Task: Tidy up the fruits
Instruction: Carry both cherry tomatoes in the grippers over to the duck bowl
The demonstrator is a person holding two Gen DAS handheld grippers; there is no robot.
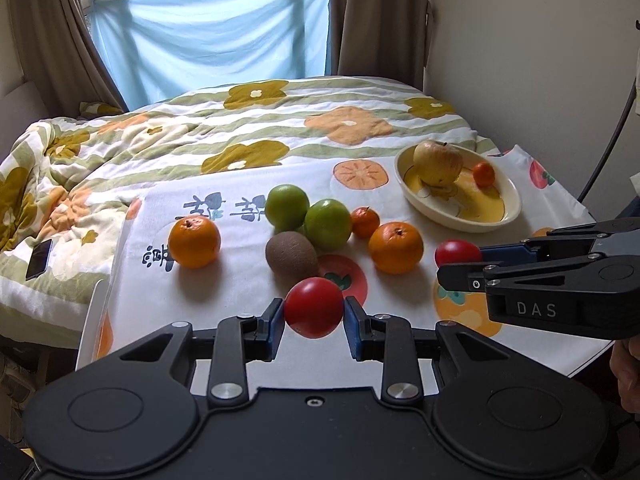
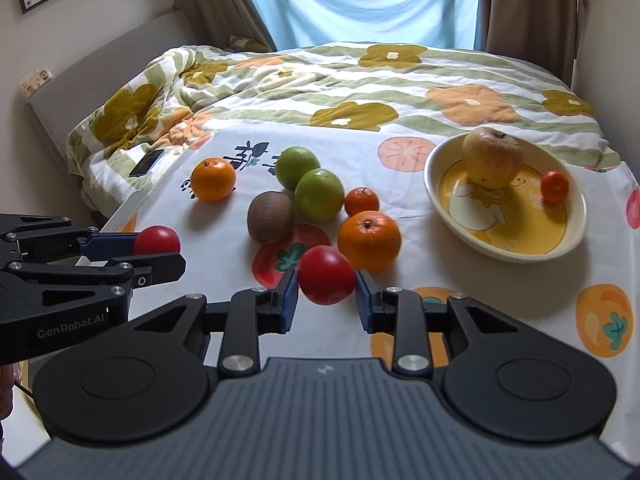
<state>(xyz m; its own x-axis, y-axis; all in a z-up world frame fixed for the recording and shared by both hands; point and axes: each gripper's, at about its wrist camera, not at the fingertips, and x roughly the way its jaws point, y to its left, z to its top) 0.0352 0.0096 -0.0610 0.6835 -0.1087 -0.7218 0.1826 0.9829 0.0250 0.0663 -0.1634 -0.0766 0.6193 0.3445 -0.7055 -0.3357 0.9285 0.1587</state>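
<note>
Tomatoes point(image 1: 314, 307) point(image 2: 326, 275) sit clamped between both jaws.

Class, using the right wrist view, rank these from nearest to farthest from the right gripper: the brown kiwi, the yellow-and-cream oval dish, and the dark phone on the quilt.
1. Brown fuzzy kiwi, just ahead, slightly left of the right gripper.
2. Yellow-and-cream oval dish, ahead to the right.
3. Dark flat phone, far left on the flowered quilt.

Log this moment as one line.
left gripper: shut on tomato | right gripper: shut on second tomato | bowl: apple, small mandarin
</note>
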